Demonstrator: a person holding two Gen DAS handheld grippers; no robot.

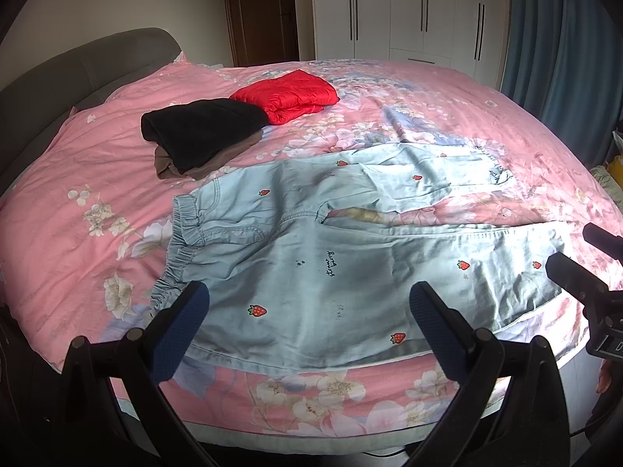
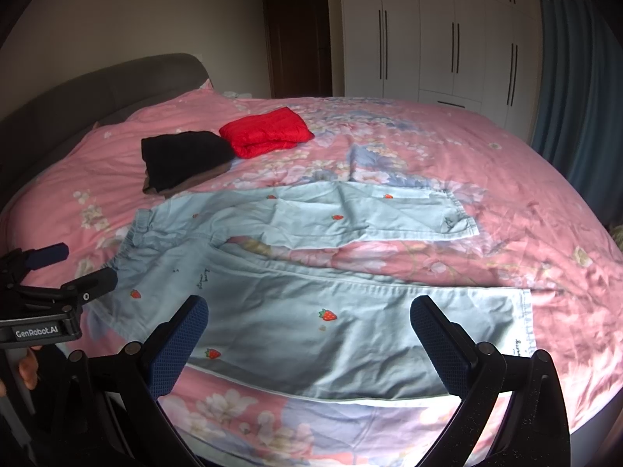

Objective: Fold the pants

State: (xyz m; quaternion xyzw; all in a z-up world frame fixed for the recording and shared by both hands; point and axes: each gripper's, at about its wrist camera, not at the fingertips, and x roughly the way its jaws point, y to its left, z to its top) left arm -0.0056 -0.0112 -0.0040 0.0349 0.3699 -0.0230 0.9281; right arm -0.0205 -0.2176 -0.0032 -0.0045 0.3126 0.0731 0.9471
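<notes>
Light blue pants point(image 1: 311, 257) with small strawberry prints lie spread flat on the pink floral bed cover point(image 1: 78, 179), waistband to the left, both legs running right with a gap between them. They also show in the right wrist view point(image 2: 311, 311). My left gripper point(image 1: 307, 311) is open and empty, hovering above the near leg close to the waist. My right gripper point(image 2: 309, 323) is open and empty above the near leg toward its cuff. The right gripper also shows at the right edge of the left wrist view point(image 1: 584, 257), and the left gripper at the left of the right wrist view point(image 2: 66, 268).
A folded black garment point(image 1: 202, 136) on a brown one and a folded red garment point(image 1: 288, 95) lie at the back left of the bed. A grey headboard point(image 1: 78, 66) stands at left, white wardrobes point(image 1: 409, 7) behind, blue curtains point(image 1: 564, 58) at right.
</notes>
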